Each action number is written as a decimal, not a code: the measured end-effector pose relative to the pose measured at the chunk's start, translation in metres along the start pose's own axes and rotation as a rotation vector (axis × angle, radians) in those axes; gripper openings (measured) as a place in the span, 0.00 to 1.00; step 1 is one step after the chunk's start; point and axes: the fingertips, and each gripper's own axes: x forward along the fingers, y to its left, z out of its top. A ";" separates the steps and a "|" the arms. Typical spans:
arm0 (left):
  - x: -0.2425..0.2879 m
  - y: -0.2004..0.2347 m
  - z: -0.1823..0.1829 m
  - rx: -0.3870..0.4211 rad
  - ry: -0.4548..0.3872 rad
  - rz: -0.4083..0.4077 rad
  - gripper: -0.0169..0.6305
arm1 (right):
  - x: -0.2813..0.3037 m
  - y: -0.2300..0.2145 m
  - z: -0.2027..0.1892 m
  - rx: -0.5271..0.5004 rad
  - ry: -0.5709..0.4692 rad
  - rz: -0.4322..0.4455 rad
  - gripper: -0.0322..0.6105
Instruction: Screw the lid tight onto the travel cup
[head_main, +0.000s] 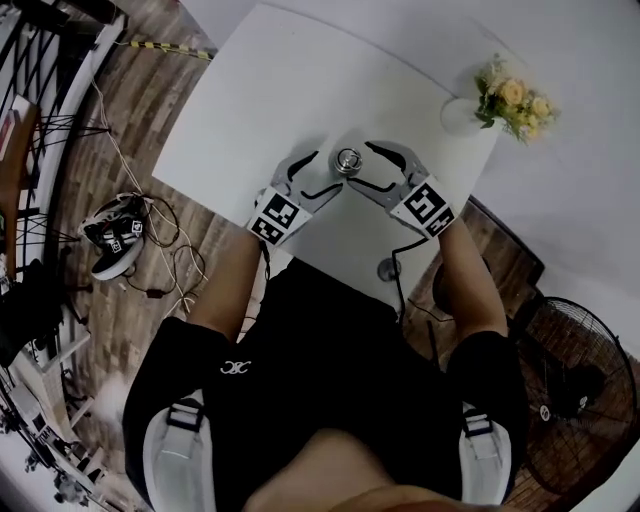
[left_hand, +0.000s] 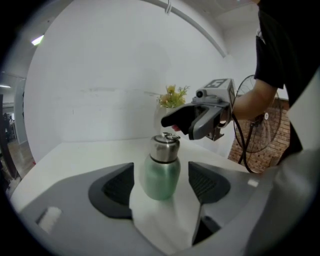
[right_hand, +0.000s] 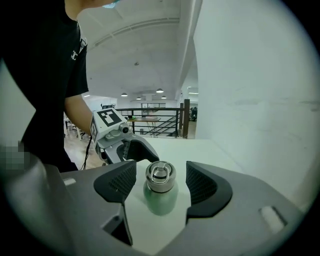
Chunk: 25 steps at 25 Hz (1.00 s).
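Note:
A small travel cup (head_main: 347, 160) stands upright on the white table (head_main: 260, 100), its mint-green body (left_hand: 161, 176) topped by a steel lid (right_hand: 160, 176) with a ring handle. My left gripper (head_main: 328, 171) comes at it from the left and my right gripper (head_main: 361, 164) from the right. In the left gripper view the cup sits between the dark pads (left_hand: 117, 187) with a gap on each side. It sits the same way in the right gripper view, clear of the pads (right_hand: 201, 185). Both grippers are open and neither touches the cup.
A white vase of yellow flowers (head_main: 505, 100) stands at the table's far right corner. On the wooden floor, cables and a black device (head_main: 115, 240) lie to the left and a standing fan (head_main: 580, 400) is at the right. The table's near edge runs just under my hands.

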 end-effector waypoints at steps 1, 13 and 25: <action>0.005 0.000 -0.001 0.000 -0.005 -0.005 0.60 | 0.004 -0.001 -0.003 -0.014 0.014 0.026 0.49; 0.050 -0.006 -0.002 0.059 -0.029 -0.062 0.66 | 0.042 0.012 -0.030 -0.282 0.254 0.429 0.49; 0.063 -0.003 -0.007 0.071 -0.060 -0.202 0.66 | 0.055 0.036 -0.039 -0.461 0.388 0.736 0.49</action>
